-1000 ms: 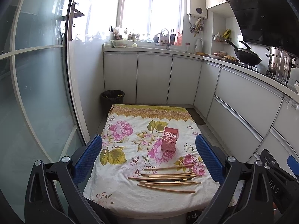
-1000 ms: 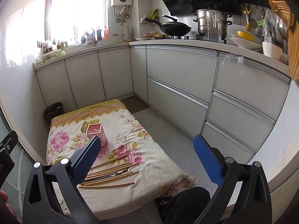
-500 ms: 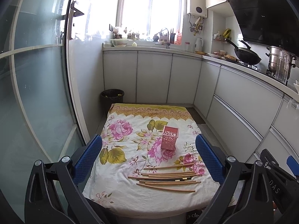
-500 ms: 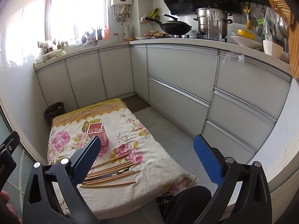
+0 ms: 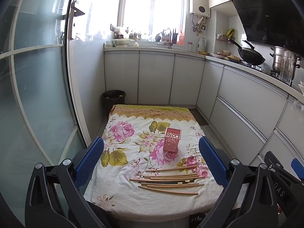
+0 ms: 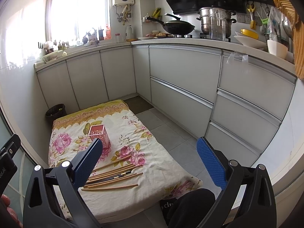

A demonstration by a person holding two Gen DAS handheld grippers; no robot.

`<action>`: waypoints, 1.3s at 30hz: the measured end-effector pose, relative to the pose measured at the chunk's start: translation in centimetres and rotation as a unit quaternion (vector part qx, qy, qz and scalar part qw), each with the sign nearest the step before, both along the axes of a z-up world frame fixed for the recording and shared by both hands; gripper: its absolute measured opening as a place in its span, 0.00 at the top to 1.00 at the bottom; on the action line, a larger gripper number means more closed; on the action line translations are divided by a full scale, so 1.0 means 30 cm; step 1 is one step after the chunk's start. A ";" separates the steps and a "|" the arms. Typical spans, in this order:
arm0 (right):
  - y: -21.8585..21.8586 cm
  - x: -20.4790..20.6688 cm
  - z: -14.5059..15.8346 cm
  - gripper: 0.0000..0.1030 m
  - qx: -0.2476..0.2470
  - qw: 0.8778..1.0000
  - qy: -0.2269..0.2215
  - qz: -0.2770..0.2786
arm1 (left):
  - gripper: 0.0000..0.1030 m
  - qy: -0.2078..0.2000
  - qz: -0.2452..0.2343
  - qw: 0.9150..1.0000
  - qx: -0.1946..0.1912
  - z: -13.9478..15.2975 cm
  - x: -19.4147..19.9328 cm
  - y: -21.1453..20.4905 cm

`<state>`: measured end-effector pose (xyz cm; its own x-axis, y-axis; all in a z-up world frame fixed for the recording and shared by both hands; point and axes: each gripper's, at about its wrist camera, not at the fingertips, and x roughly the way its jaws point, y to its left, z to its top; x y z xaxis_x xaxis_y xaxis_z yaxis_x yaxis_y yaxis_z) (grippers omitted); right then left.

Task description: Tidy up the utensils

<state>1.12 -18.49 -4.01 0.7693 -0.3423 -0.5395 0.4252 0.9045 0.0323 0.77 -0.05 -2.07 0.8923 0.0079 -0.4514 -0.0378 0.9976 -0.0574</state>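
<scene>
While I look through the left wrist camera, the left gripper (image 5: 151, 159) hangs above the near end of the floral cloth (image 5: 133, 199) with its blue pads spread wide and nothing between them. The chopsticks (image 5: 168, 180) lie loose in a rough row at lower centre, and the pink perforated holder (image 5: 171, 139) stands upright just beyond them, apart. In the right wrist view, the right gripper (image 6: 150, 161) is likewise spread and empty; the chopsticks (image 6: 112, 176) sit lower left, the holder (image 6: 99, 134) above them. I judge the sticks light, stiff and slippery, best pinched near mid-length; the holder looks light and easy to tip.
</scene>
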 end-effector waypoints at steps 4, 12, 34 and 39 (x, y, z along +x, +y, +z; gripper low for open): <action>0.000 0.000 -0.002 0.06 0.000 1.000 0.000 0.000 | 0.07 -0.001 0.001 1.000 0.001 0.000 0.001 -0.001; 0.001 -0.001 -0.002 0.06 0.001 1.000 0.000 0.001 | 0.07 0.000 0.000 1.000 0.002 -0.003 -0.001 -0.004; 0.002 -0.003 -0.011 0.06 0.003 1.000 0.002 0.000 | 0.07 0.006 -0.005 1.000 0.007 -0.026 0.009 -0.022; -0.052 0.020 -0.045 0.06 0.044 0.999 0.008 0.004 | 0.07 0.039 -0.014 0.999 0.007 -0.076 0.074 -0.017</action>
<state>1.72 -20.05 -5.36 0.7630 -0.2872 -0.5791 0.4196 0.9015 0.1058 2.98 -0.56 -4.35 0.8545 -0.0096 -0.5194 -0.0140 0.9990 -0.0416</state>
